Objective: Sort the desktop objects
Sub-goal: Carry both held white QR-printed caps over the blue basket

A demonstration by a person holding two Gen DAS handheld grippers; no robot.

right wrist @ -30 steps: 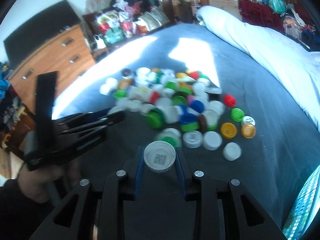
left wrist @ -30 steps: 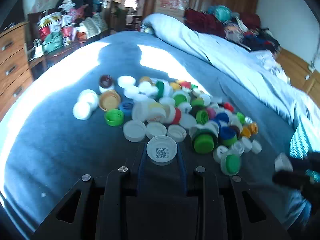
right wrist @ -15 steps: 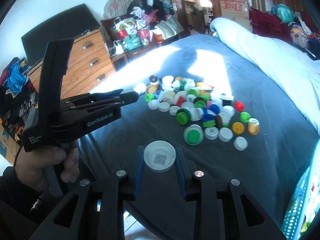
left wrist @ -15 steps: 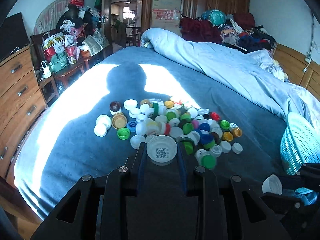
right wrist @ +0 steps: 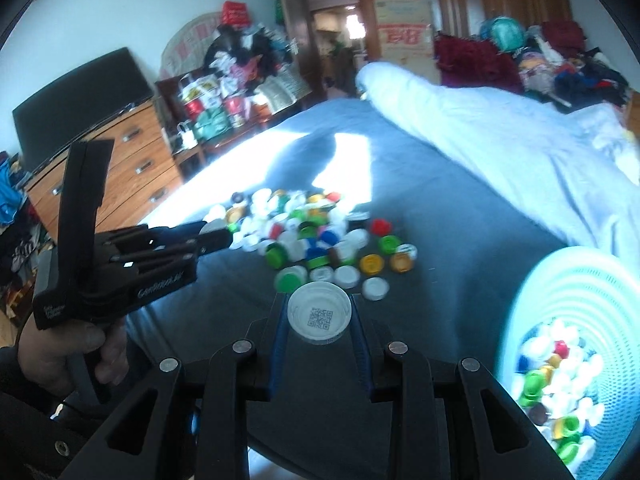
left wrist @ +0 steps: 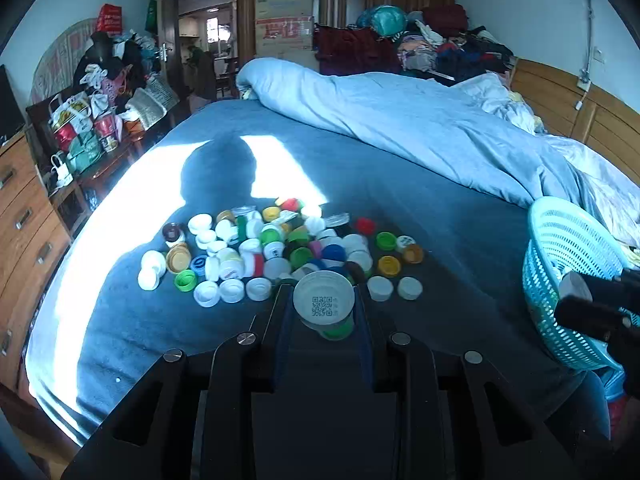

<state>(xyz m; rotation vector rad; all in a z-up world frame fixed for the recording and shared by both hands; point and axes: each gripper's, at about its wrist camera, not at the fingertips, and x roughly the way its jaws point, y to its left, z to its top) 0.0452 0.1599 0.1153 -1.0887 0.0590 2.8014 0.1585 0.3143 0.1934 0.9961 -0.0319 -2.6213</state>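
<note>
From the left wrist, the left gripper (left wrist: 324, 312) clamps a round white plastic cap with a printed code (left wrist: 324, 299); carry it level towards the turquoise mesh plastic basket (left wrist: 560, 264).

From the right wrist, the right gripper (right wrist: 320, 320) pinches a second white coded cap (right wrist: 319, 313); release over the basket. Loose caps (right wrist: 312, 236) litter the blue bedspread (right wrist: 440, 216) in a cluttered bedroom.

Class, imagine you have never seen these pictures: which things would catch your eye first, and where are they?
First, the heap of coloured bottle caps on the blue bed sheet, mid-picture. Next, the white cap with a printed code clamped in the right gripper. Then the turquoise basket at the right, already holding caps.
</note>
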